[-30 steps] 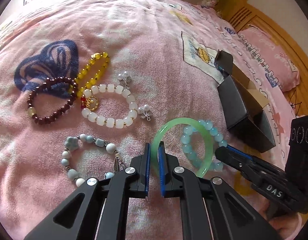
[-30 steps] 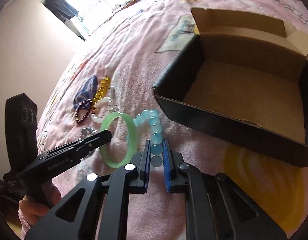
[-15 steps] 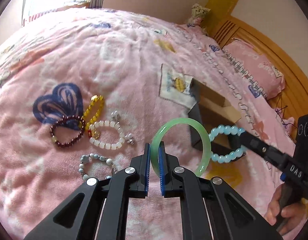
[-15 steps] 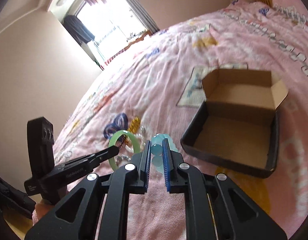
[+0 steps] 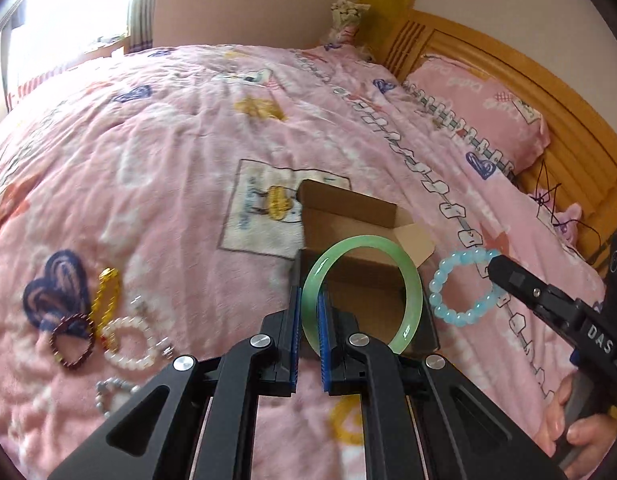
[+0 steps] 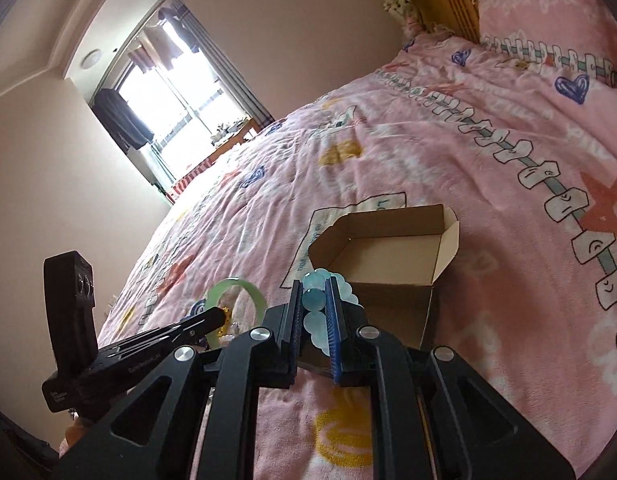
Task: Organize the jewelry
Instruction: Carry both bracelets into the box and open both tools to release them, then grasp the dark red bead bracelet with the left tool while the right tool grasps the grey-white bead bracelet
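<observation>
My left gripper (image 5: 308, 312) is shut on a green jade bangle (image 5: 412, 292), held upright in the air in front of the open cardboard box (image 5: 348, 204). My right gripper (image 6: 312, 304) is shut on a light-blue bead bracelet (image 6: 310, 298); in the left wrist view that bracelet (image 5: 444, 280) hangs from the right gripper (image 5: 493, 268) just right of the box. In the right wrist view the box (image 6: 388, 248) lies open on the pink bedspread just past my fingers, and the bangle (image 6: 244, 288) shows at the left.
Left on the bedspread (image 5: 180, 152) lie a dark red bead bracelet (image 5: 71, 340), a yellow one (image 5: 106, 292), a white one (image 5: 128, 344) and a pale bead bracelet (image 5: 112, 396). A pink pillow (image 5: 480, 116) and a wooden headboard (image 5: 556, 104) bound the right side.
Both grippers have risen off the bedspread with their bracelets and moved toward the box. The jewelry left on the bed now looks smaller and lower left.
</observation>
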`<control>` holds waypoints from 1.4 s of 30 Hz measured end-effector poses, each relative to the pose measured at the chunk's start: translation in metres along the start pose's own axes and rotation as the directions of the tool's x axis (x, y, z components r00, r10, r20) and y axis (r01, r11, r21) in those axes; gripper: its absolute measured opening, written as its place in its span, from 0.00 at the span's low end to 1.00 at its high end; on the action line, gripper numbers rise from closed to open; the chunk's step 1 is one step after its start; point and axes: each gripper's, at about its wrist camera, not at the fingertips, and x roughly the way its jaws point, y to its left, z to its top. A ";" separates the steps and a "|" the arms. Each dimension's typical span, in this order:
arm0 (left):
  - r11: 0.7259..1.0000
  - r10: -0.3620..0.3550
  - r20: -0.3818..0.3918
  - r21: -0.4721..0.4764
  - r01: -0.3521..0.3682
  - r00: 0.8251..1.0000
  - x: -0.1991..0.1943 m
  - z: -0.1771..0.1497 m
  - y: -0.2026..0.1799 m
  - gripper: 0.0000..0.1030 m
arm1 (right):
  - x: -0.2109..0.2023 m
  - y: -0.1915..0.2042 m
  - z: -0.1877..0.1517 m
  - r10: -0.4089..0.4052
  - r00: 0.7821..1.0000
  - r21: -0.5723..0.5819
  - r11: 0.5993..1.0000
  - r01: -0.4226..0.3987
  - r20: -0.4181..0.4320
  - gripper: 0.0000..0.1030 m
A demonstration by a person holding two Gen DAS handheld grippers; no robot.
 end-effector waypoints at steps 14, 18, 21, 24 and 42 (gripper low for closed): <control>0.999 -0.030 -0.061 -0.013 0.030 0.998 0.045 0.010 -0.022 0.12 | 0.000 -0.014 0.005 0.005 1.000 0.048 0.999 -0.007 0.026 0.12; 1.000 -0.015 -0.041 0.002 0.015 0.999 0.036 0.011 -0.021 0.12 | 0.004 -0.012 0.004 0.027 0.999 0.059 0.998 -0.028 0.018 0.13; 1.000 -0.009 -0.021 0.011 0.009 1.000 0.018 0.011 -0.015 0.12 | 0.001 -0.007 0.005 0.047 0.998 0.054 0.997 -0.049 0.028 0.14; 1.000 0.007 0.011 0.012 -0.007 1.000 -0.007 0.007 0.000 0.16 | -0.001 0.000 0.005 0.055 0.998 0.039 0.998 -0.056 0.029 0.14; 0.922 0.170 -0.012 -0.351 -0.164 0.985 -0.085 -0.081 0.188 0.54 | 0.072 0.145 -0.075 0.179 0.945 -0.236 0.940 -0.247 -0.275 0.32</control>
